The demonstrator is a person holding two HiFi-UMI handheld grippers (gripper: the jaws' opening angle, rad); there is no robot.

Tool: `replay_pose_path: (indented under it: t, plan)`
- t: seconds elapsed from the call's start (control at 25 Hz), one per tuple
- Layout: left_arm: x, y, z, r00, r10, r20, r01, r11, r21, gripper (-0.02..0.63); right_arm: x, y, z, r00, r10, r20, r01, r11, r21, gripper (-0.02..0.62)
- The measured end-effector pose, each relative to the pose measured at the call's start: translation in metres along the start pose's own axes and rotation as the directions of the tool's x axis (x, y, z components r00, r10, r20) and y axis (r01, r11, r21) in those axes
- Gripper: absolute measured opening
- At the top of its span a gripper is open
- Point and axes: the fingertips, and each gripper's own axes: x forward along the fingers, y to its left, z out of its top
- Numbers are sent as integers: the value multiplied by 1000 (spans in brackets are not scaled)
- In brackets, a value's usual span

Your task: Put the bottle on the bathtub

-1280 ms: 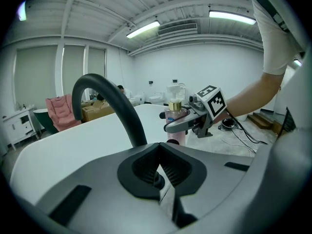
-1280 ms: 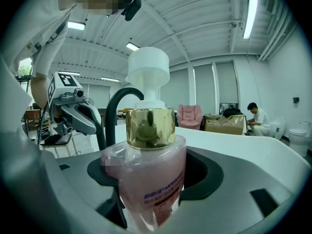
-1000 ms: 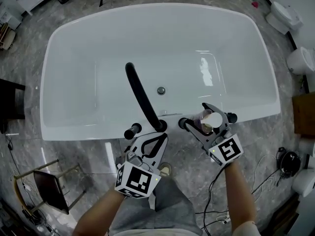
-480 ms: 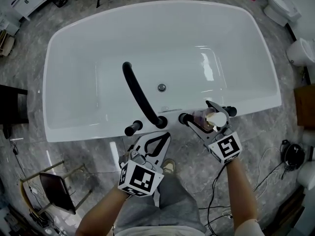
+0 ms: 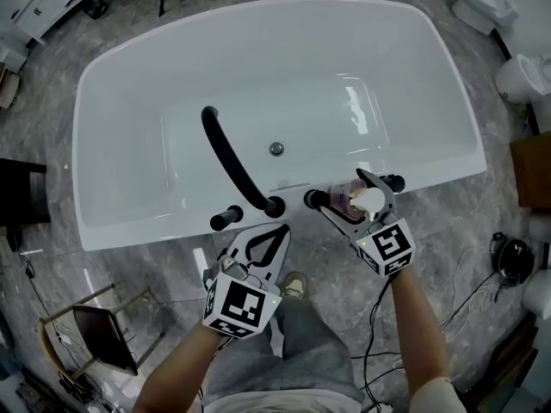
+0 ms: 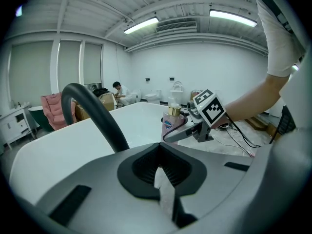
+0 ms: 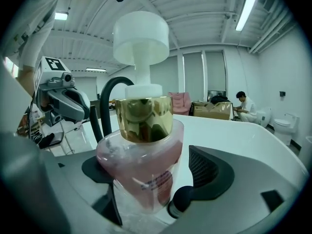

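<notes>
My right gripper (image 5: 356, 200) is shut on a pink bottle (image 5: 353, 201) with a gold collar and a white pump cap. It holds the bottle upright over the near rim of the white bathtub (image 5: 138, 229), just right of the black tap handle (image 5: 315, 199). The right gripper view shows the bottle (image 7: 142, 165) filling the space between the jaws of that gripper (image 7: 146, 184). Whether its base touches the rim is hidden. My left gripper (image 5: 275, 231) is shut with nothing in it and hovers below the black curved faucet (image 5: 227, 157). From the left gripper (image 6: 159, 173), the bottle (image 6: 170, 124) shows to the right.
Another black handle (image 5: 225, 218) sits left of the faucet base. White toilets (image 5: 479, 3) stand at the far right. A metal-framed stool (image 5: 93, 332) is at the lower left and cables (image 5: 510, 261) lie on the floor at the right. A person (image 7: 242, 104) sits far behind the tub.
The whole view has slid slightly up and left. Both grippers keep almost the same place against the tub, and the right one stays shut on the bottle.
</notes>
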Motion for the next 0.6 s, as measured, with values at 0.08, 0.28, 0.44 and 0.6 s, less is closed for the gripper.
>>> replay_pose_path:
  t: [0.08,0.28,0.44,0.6]
  plan:
    - [-2,-2,1,1000,-2,-3,2,1000,-14,18,-4,-1,-1,1000,-16,-8,16,999,32,428]
    - [-15,-3,12,1000,-5,-10,5,1000,-27,18,-18,0,1,998,-39,-50,44,993,106,443]
    - [-31,-1,28,1000,5,0,-5,1000,-29,18,-35,7,7,994,-76,-73,89,979,184,445]
    - [-50,2,51,1000,15,16,-14,1000,-20,18,-60,10,14,984,-131,-119,162,938,308,443]
